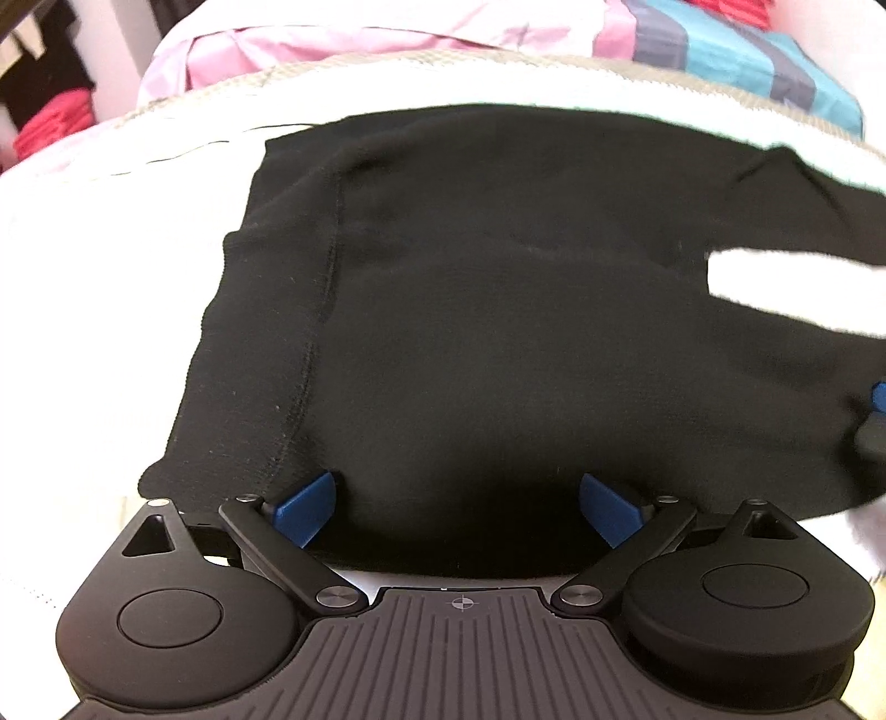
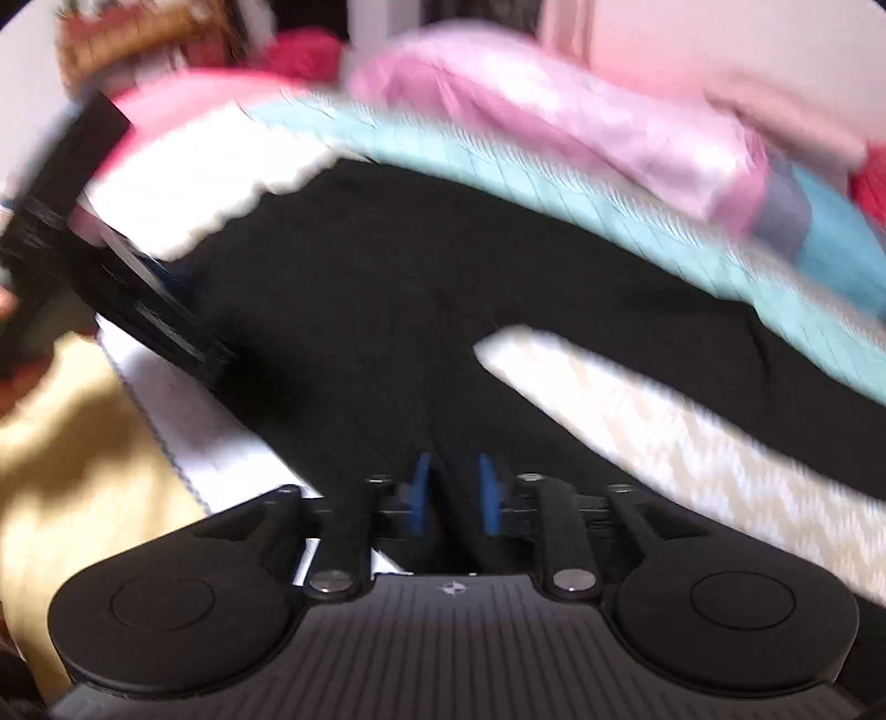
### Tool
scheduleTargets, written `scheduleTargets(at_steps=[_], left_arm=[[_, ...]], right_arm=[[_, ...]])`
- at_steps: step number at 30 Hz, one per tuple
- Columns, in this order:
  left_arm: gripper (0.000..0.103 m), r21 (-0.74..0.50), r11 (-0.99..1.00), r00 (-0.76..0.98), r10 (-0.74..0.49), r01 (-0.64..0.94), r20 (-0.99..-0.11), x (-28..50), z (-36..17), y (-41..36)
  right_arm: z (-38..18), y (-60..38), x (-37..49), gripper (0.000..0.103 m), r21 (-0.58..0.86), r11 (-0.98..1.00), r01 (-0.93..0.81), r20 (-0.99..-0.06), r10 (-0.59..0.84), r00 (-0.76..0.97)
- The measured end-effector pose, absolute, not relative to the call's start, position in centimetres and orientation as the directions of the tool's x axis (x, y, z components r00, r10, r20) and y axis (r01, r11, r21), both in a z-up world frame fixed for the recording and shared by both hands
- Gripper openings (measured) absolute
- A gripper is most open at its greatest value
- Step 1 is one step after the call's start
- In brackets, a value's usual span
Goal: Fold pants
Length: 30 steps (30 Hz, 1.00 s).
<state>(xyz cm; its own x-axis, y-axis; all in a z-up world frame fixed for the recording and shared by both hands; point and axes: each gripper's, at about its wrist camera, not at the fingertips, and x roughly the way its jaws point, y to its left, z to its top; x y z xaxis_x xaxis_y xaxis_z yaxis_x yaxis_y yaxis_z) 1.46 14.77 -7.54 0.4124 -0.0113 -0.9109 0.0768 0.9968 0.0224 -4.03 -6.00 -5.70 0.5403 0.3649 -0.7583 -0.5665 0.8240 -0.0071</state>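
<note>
Two grippers at the near edge of the pants, first fold not yet made

Both grippers are at work on one pair of black pants, which lies spread on the white cover of a bed. Judging from how the cloth lies, the step in hand is the taking of the cloth before the first fold; no layer is turned over yet.

The left gripper stands wide, its blue pads on each side of the near hem at the waist end of the pants, and they do not press on the cloth. The right gripper is narrow. Black cloth runs between its pads, near the place where the two legs divide, but this view is blurred and I cannot tell if the pads truly pinch it.

For the next move, I think the left gripper must close on the hem, and the right one must have a firm hold, so that both can lift and carry the near side over the far side together.

The pants are dark, soft and knitted, with a visible seam running down at the waist end. A gap of white cover shows between the two legs. Beyond the pants, at the far edge of the bed, lie pink cloth and a teal striped cloth.
</note>
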Motion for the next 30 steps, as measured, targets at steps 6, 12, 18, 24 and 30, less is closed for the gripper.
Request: scheduleTargets(at_steps=[6, 12, 18, 24, 30], left_arm=[[0.103, -0.079, 0.997, 0.427, -0.066, -0.012, -0.902, 1.7, -6.5, 17.1], [0.103, -0.088, 0.995, 0.427, -0.058, -0.050, -0.902, 1.4, -6.0, 18.1], [0.103, -0.090, 0.993, 0.428, -0.047, -0.080, -0.903, 1.9, -6.0, 18.9], [0.103, -0.045, 0.993, 0.422, 0.003, -0.105, -0.907, 1.5, -5.7, 19.7], [0.103, -0.066, 0.974, 0.508, 0.054, -0.215, -0.860, -1.0, -3.0, 23.7]], right_arm=[[-8.2, -0.8, -3.9, 0.039, 0.004, 0.719, -0.695, -0.784, 0.433, 0.444], [-10.1, -0.6, -0.3, 0.006, 0.250, 0.781, -0.572, -0.807, 0.495, 0.323], [-9.9, 3.0, -4.9, 0.006, 0.183, 0.660, -0.729, -0.813, 0.519, 0.266], [-8.4, 1.1, -3.7, 0.048, 0.244, 0.651, -0.719, -0.795, 0.559, 0.236], [-5.7, 1.2, -1.8, 0.054, 0.193, 0.632, -0.751, -0.714, 0.615, 0.334]])
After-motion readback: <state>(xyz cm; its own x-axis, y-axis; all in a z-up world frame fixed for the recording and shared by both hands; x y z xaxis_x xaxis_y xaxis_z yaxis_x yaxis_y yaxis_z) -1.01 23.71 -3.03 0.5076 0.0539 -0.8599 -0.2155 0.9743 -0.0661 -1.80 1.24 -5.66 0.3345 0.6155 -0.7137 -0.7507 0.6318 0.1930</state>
